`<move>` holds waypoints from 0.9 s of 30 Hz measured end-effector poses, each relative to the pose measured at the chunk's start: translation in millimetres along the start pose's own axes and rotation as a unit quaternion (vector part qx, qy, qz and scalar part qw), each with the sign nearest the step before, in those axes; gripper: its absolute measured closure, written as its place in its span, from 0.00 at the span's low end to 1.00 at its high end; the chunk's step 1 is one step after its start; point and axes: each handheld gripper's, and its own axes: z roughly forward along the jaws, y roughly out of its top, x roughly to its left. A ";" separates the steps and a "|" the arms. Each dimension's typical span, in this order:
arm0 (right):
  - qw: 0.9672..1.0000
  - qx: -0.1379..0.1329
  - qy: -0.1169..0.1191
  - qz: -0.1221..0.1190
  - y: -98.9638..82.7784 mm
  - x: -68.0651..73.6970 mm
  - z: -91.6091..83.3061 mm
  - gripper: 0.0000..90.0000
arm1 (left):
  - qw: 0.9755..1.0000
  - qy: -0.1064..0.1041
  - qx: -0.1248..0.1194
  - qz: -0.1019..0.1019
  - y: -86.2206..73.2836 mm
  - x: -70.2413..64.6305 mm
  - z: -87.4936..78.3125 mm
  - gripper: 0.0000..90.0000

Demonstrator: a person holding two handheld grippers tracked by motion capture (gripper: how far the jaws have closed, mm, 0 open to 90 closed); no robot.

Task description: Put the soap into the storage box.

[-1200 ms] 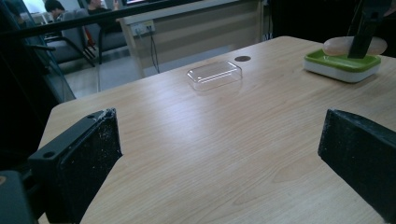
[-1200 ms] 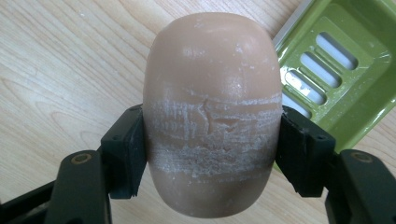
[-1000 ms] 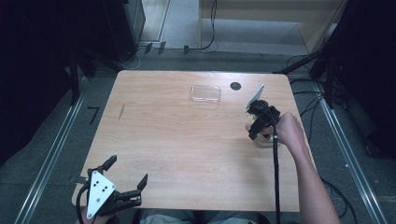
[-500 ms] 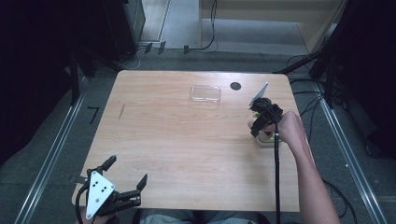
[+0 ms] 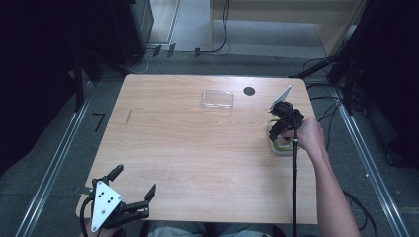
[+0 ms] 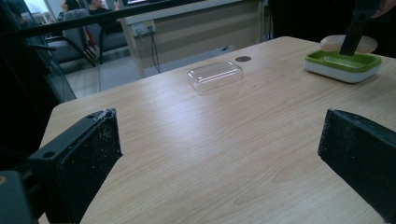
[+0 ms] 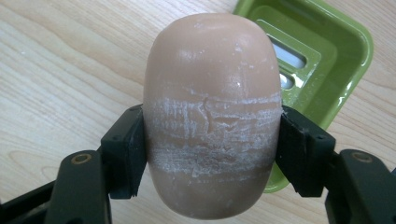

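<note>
A tan oval bar of soap (image 7: 212, 116) is clamped between the two black jaws of my right gripper (image 7: 211, 149), held just above a green soap dish (image 7: 317, 60). From above, the right gripper (image 5: 280, 127) hangs over the dish (image 5: 282, 147) near the table's right edge. The left gripper view shows the soap (image 6: 348, 43) over the dish (image 6: 343, 65) at far right. My left gripper (image 5: 132, 190) sits open at the table's front left corner, nothing between its jaws.
A clear plastic lid (image 5: 217, 98) lies at the back centre of the wooden table (image 5: 197, 153); it also shows as the lid (image 6: 215, 74). A dark round hole (image 5: 249, 91) sits behind it to the right.
The right gripper with the soap has shifted slightly toward the table's right side, over the soap dish. The left gripper has barely moved.
</note>
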 end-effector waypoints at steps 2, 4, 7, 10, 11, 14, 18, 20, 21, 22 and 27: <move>1.000 -0.003 0.001 0.003 -0.2 -2.1 1.0 0.37 | 1.000 0.000 0.000 0.001 0.1 -0.1 0.0 0.00; 1.000 -0.002 0.000 0.011 -0.3 -3.3 1.6 0.37 | 1.000 -0.001 0.000 0.001 0.1 -0.1 0.0 0.00; 1.000 -0.003 0.000 0.014 -0.5 -5.7 2.4 0.37 | 1.000 -0.001 -0.001 0.001 0.1 0.1 -0.2 0.00; 1.000 -0.007 -0.001 0.021 -0.8 -8.1 3.2 0.37 | 1.000 -0.001 -0.001 0.001 0.1 0.0 -0.1 0.00; 1.000 -0.008 -0.003 0.023 -0.9 -8.8 3.5 0.37 | 1.000 -0.001 0.000 0.002 0.1 0.1 -0.2 0.00; 0.999 -0.006 -0.005 0.033 -1.0 -9.8 4.4 0.37 | 1.000 -0.001 -0.001 0.001 0.1 0.0 -0.1 0.00; 0.999 -0.010 -0.008 0.035 -1.6 -11.0 4.1 0.37 | 1.000 -0.002 -0.001 0.002 0.2 -0.2 0.1 0.00; 0.999 -0.010 -0.010 0.036 -1.8 -10.8 3.7 0.37 | 1.000 -0.002 -0.002 0.001 0.2 -0.3 0.0 0.00; 0.999 -0.011 -0.012 0.038 -1.9 -10.9 3.5 0.37 | 1.000 -0.002 -0.003 0.002 0.2 -0.3 0.0 0.00; 0.999 -0.012 -0.014 0.038 -1.9 -11.0 3.5 0.37 | 1.000 -0.002 -0.002 0.003 0.2 -0.2 -0.1 0.00; 0.999 -0.018 -0.015 0.041 -1.9 -12.6 4.6 0.37 | 1.000 -0.002 -0.003 0.003 0.2 -0.6 -0.1 0.00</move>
